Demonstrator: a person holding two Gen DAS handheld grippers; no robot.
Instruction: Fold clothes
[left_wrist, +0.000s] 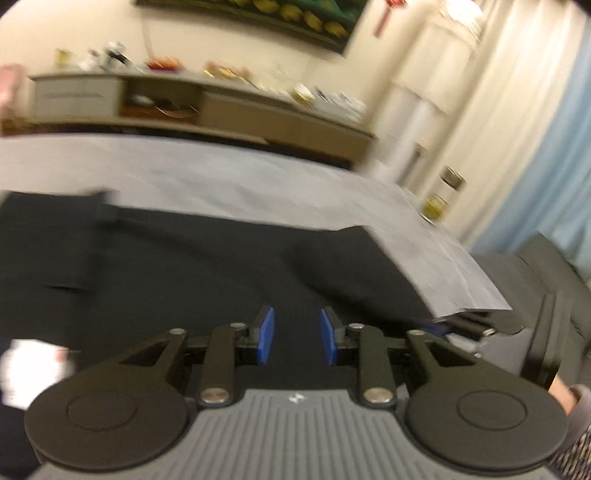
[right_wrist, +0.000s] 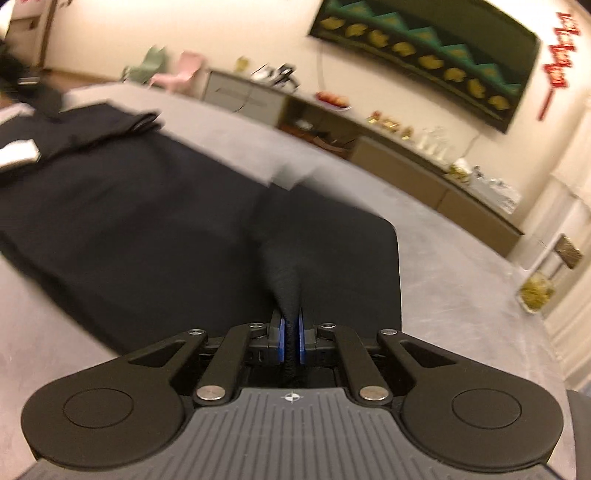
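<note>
A grey-covered table (right_wrist: 461, 258) fills both views, with a long sideboard (right_wrist: 399, 155) against the wall behind. A black garment (right_wrist: 147, 206) lies spread across the cloth. The right gripper (right_wrist: 291, 334) pinches a raised fold of it between blue pads. The left gripper (left_wrist: 297, 338) hovers over the garment, jaws apart, holding nothing.

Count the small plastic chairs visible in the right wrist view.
2: a green chair and a pink chair side by side by the far wall, beyond the table. Others may be hidden.
</note>
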